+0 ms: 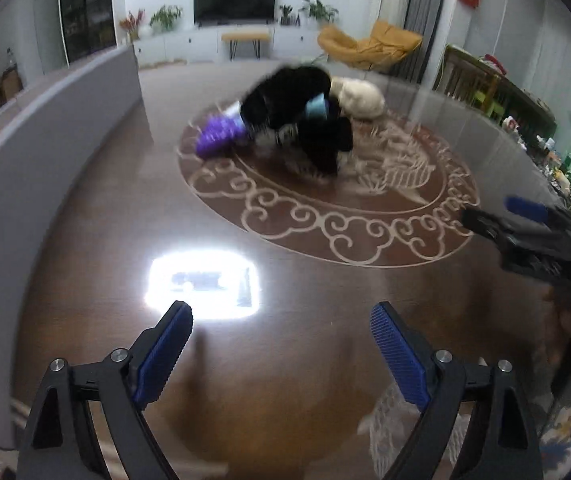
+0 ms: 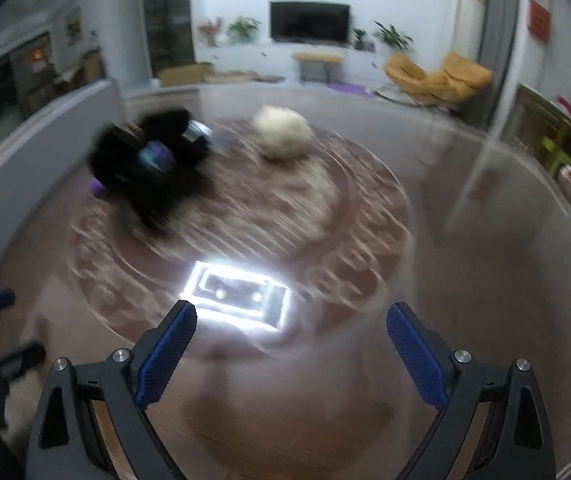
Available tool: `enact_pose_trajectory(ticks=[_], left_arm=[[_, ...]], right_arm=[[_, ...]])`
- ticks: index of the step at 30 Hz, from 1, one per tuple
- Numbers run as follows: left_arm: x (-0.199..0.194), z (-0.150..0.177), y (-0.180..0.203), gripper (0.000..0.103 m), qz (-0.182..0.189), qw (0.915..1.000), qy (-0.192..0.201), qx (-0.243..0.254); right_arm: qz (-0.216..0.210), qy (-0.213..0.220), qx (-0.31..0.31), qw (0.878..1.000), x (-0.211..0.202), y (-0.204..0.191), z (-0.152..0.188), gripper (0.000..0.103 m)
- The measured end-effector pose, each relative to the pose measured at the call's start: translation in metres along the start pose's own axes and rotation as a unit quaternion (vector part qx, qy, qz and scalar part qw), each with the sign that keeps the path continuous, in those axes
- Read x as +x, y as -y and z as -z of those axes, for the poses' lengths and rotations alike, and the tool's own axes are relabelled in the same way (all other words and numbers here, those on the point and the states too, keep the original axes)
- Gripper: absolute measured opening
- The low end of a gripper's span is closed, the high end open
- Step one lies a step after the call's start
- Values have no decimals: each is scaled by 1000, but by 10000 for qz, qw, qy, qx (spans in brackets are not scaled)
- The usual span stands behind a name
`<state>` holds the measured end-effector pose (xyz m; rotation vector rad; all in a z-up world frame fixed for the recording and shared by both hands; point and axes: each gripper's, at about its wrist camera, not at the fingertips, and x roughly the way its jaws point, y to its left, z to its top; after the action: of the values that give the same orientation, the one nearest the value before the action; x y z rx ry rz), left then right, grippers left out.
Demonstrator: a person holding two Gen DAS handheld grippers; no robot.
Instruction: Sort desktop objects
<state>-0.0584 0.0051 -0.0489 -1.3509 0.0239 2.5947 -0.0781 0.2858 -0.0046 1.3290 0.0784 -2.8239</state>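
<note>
Claws: left gripper (image 1: 281, 332) and right gripper (image 2: 291, 332) both spread wide, empty, hanging over the glossy brown table (image 1: 97, 240).
Where: black fluffy heap (image 1: 297, 112) sits mid-table on the round scroll pattern, touching a purple item (image 1: 219, 138); cream plush ball (image 2: 283, 132) just beside.
Handling: looks soft and light, likely squashy; I'd pinch a bulging fold.
Axis: too blurred to tell which way it points.
</note>
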Motion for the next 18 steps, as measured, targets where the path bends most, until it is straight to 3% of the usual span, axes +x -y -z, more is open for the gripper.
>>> enact_pose_trajectory(ticks=[4,6,7,14,18], left_arm=[[17,-6,13,92,-202,9997,64,130],[27,-14,19,97,-292,9992,14,254],[35,-21,23,102,-346,9988,-59,340],[61,-55,12,103,-487,9988,-47,72],[67,-62,5,103,-498,9987,38,38]], right_arm=[[47,-232,139,9996,15,9,13,97],[29,-277,237,9993,20,15,9,97],[52,-333,296,9990,24,16,6,103],[122,-366,355,9986,34,22,-3,103],[140,-360,361,9986,35,16,8,103]])
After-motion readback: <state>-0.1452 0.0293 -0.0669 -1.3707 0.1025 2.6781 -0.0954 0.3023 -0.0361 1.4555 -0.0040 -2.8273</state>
